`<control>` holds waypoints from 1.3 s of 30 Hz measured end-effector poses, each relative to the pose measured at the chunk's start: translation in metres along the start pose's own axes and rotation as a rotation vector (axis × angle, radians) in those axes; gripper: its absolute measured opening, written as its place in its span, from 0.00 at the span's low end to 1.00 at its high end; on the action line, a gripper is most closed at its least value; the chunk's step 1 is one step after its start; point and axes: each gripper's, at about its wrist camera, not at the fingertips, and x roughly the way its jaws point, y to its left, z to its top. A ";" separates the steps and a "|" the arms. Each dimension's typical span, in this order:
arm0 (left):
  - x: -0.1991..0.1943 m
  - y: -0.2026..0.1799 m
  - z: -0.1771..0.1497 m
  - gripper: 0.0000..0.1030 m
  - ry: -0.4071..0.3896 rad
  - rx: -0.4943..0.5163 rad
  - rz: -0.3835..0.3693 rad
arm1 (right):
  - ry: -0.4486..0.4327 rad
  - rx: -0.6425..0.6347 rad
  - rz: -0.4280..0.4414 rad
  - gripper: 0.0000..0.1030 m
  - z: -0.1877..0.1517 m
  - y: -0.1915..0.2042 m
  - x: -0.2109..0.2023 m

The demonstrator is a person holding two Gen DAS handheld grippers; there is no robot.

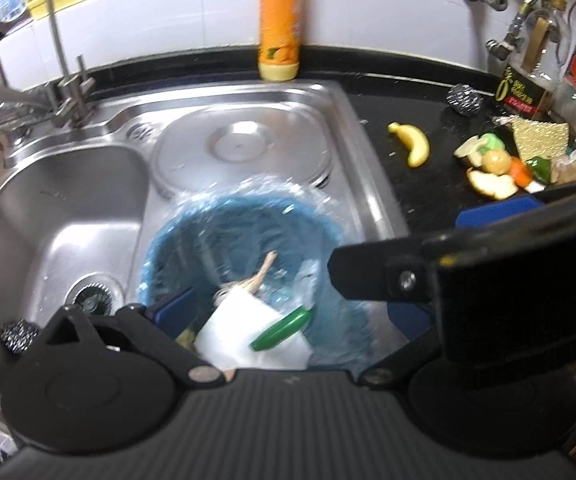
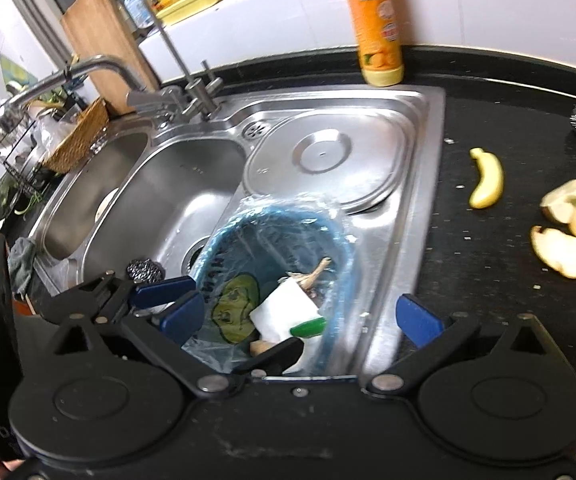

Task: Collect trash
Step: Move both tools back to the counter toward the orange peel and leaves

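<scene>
Nearest, the left gripper [image 1: 292, 316] and right gripper [image 2: 300, 318] both hang with fingers spread apart and empty over the blue bin [image 2: 340, 240], which is lined with a clear bag and sits on the sink's [image 2: 408, 200] drainboard holding a white tissue [image 2: 283, 312], a green scrap [image 2: 308, 327] and a stem. Farther out on the black counter [image 2: 488, 300], at about two o'clock, lie a banana [image 2: 487, 184] and, well right of it, a heap of peels [image 2: 564, 252]. An orange bottle [image 2: 376, 24] stands at twelve o'clock against the wall.
</scene>
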 end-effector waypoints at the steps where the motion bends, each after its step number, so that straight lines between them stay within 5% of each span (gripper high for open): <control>1: 0.000 -0.005 0.002 1.00 -0.004 0.005 -0.003 | -0.006 0.005 -0.003 1.00 0.000 -0.004 -0.003; 13: 0.003 -0.076 0.035 1.00 -0.049 0.080 -0.050 | -0.086 0.098 -0.050 1.00 -0.003 -0.071 -0.049; 23: 0.021 -0.135 0.061 1.00 -0.053 0.129 -0.081 | -0.157 0.259 -0.135 1.00 -0.017 -0.171 -0.087; 31: 0.042 -0.180 0.069 1.00 -0.022 0.199 -0.107 | -0.253 0.428 -0.247 1.00 -0.059 -0.258 -0.118; 34: 0.050 -0.191 0.072 1.00 -0.009 0.214 -0.109 | -0.268 0.449 -0.266 0.92 -0.069 -0.278 -0.122; 39: 0.062 -0.195 0.078 1.00 -0.001 0.217 -0.091 | -0.235 0.468 -0.243 0.65 -0.076 -0.297 -0.112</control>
